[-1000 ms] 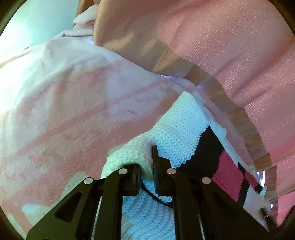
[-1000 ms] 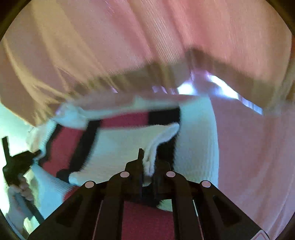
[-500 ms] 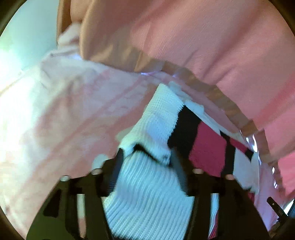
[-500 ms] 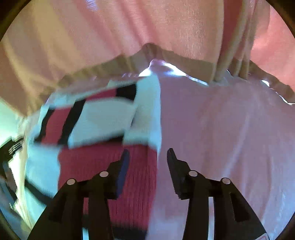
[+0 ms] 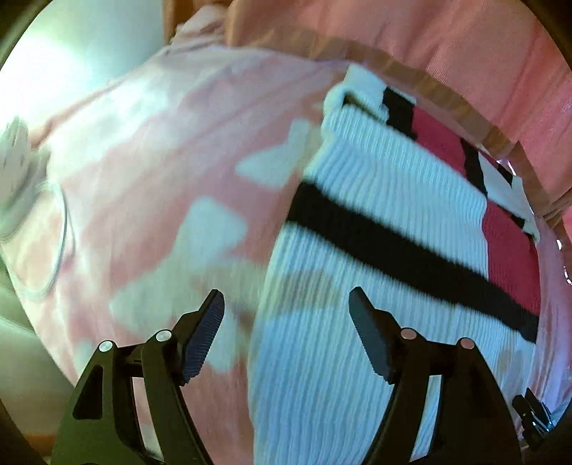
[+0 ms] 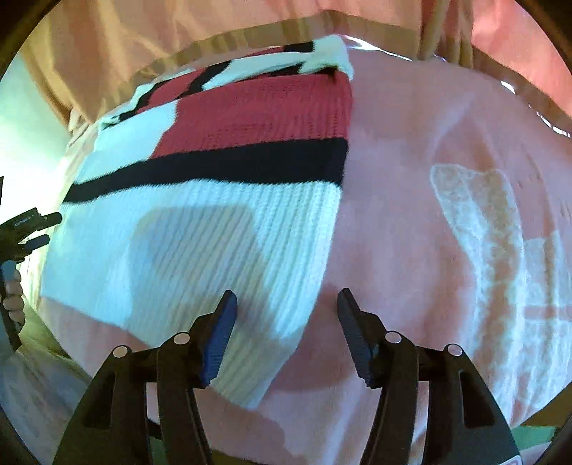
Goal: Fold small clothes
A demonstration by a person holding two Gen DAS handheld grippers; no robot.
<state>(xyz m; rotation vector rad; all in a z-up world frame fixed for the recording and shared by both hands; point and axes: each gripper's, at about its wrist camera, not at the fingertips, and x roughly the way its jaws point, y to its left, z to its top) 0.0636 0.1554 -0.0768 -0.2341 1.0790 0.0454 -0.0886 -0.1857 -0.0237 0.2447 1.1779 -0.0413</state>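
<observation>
Knitwear lies flat in front of you: the small ribbed sweater (image 5: 375,229), white with a black stripe and red blocks, rests folded on a pink blanket (image 5: 150,171) patterned with pale patches. Your left hand-held gripper (image 5: 286,311) is released, its jaws spread wide and holding nothing, poised over the sweater's left edge where white knit meets the blanket. Move right and your right hand-held gripper (image 6: 286,307) is likewise released and empty, straddling the sweater's (image 6: 221,200) right edge, with one finger over the white ribbing and the other over the blanket (image 6: 429,221). Pink draped cloth (image 6: 214,32) hangs beyond the sweater's far edge.
</observation>
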